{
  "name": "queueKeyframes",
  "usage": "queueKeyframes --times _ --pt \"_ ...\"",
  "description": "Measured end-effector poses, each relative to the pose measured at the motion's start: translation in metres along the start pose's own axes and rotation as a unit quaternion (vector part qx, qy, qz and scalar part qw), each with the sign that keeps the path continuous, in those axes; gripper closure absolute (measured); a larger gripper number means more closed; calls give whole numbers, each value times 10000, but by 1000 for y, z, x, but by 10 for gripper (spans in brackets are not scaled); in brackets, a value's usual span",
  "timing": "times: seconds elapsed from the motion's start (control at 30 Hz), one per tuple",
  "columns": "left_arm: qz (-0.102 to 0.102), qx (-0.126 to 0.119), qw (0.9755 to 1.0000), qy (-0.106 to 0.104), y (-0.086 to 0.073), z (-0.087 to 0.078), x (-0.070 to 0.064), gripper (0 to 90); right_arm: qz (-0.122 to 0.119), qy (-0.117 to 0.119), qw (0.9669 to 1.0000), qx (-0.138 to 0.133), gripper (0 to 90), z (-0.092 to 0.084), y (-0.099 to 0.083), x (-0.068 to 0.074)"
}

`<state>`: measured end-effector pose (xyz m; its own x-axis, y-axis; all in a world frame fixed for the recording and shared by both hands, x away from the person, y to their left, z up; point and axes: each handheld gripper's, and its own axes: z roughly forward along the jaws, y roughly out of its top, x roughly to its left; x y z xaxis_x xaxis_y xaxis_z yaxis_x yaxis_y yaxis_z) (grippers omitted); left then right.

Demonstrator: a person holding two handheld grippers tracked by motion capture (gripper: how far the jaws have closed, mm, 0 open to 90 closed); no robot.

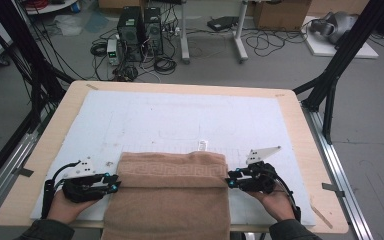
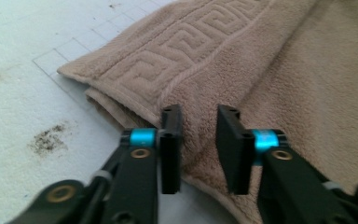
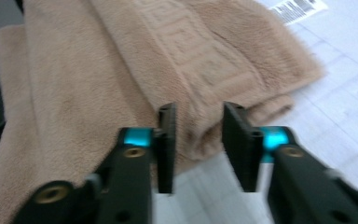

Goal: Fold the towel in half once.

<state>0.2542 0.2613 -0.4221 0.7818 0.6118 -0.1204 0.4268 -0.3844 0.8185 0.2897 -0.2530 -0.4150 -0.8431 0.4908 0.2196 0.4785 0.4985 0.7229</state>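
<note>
A tan towel (image 1: 170, 190) with a key-pattern border lies folded at the table's near edge, its front part hanging over the edge. My left gripper (image 1: 116, 184) sits at the towel's left side, jaws level and pointing at the fold. In the left gripper view the jaws (image 2: 199, 116) stand apart, the towel's (image 2: 261, 60) folded edge just beyond the tips, nothing pressed. My right gripper (image 1: 228, 181) mirrors it at the right side. Its jaws (image 3: 198, 112) are also apart in front of the towel's (image 3: 98, 70) edge.
A white gridded mat (image 1: 180, 120) covers the wooden table (image 1: 300, 130). A small printed label (image 1: 201, 145) lies on the mat just behind the towel. Black frame posts flank the table; computers and cables stand on the floor beyond.
</note>
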Motion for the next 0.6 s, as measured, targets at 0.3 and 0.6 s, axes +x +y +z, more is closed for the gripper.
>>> queueKeyframes --times 0.3,0.6 --pt "-356 -201 9988 261 29 28 28 551 -54 -139 9999 -64 484 19 38 -18" --pt "-353 527 9971 427 28 67 38 500 266 -64 9987 440 560 59 42 -39"
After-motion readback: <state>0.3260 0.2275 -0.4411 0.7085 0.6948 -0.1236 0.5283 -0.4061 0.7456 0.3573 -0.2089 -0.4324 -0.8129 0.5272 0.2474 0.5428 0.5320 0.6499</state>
